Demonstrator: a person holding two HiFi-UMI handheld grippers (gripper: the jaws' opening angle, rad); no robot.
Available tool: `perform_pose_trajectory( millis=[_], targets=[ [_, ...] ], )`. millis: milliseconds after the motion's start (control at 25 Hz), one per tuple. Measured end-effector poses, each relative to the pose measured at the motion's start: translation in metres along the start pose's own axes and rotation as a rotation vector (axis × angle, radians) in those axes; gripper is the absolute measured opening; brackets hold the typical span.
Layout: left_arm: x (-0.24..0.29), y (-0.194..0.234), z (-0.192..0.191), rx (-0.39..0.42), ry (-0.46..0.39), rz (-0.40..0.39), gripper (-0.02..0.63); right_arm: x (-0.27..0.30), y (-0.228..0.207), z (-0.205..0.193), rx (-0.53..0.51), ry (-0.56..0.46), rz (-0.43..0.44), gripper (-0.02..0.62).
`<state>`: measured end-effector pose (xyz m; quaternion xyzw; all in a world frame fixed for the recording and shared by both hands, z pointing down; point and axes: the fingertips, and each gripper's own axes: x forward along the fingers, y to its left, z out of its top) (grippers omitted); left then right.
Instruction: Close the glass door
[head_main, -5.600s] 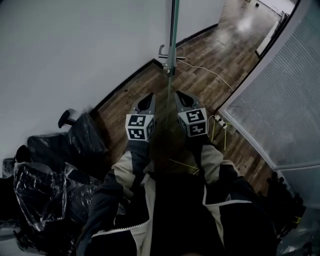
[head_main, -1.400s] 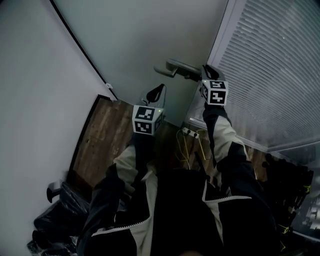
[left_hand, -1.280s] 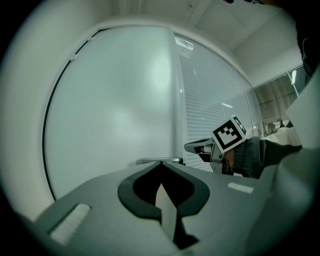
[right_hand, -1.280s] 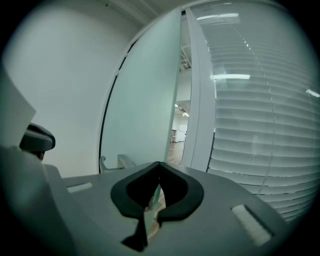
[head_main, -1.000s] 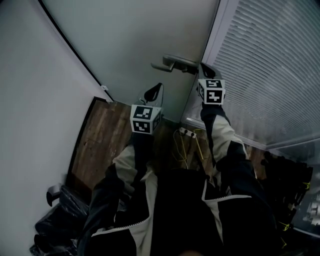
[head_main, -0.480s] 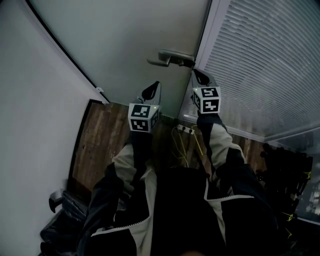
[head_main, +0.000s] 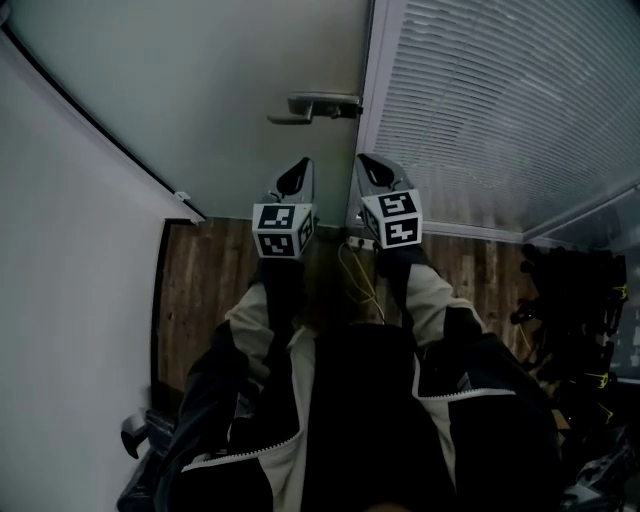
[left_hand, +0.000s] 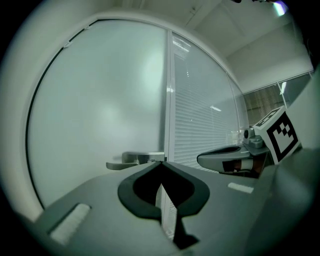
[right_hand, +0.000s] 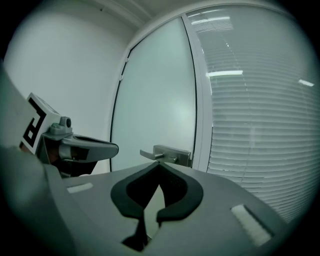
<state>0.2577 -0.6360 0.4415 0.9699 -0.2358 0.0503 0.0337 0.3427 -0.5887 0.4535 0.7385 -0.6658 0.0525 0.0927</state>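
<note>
Frosted glass door (head_main: 230, 70), apparently against frame (head_main: 366, 110).

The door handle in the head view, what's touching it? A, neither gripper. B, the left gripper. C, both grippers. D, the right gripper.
A: the door handle sticks out from the glass door with a gap between it and the left gripper and the right gripper, and both have their jaws together on nothing.
</note>
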Motion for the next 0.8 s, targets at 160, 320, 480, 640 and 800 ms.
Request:
perform_pose_trajectory(
  millis=[160,320,480,640,800],
  targets=[
    [-0.006,-0.005,0.005,0.015,-0.005,-0.031,0.005,-0.012,-0.002,0.004,0.007,-0.015,-0.046,0.000],
    [-0.009,-0.001,0.005,0.018,-0.004,-0.046,0.005,-0.015,0.002,0.007,0.012,-0.014,-0.070,0.002],
    [-0.013,0.003,0.005,0.025,-0.005,-0.052,0.005,-0.015,0.006,0.008,0.009,-0.012,-0.086,0.000],
    [-0.018,0.010,0.004,0.030,-0.007,-0.046,0.005,-0.012,0.013,0.011,0.006,-0.017,-0.085,0.000],
    [-0.023,0.012,0.005,0.035,-0.009,-0.052,0.005,-0.011,0.020,0.009,0.008,-0.011,-0.086,0.001]
  ],
)
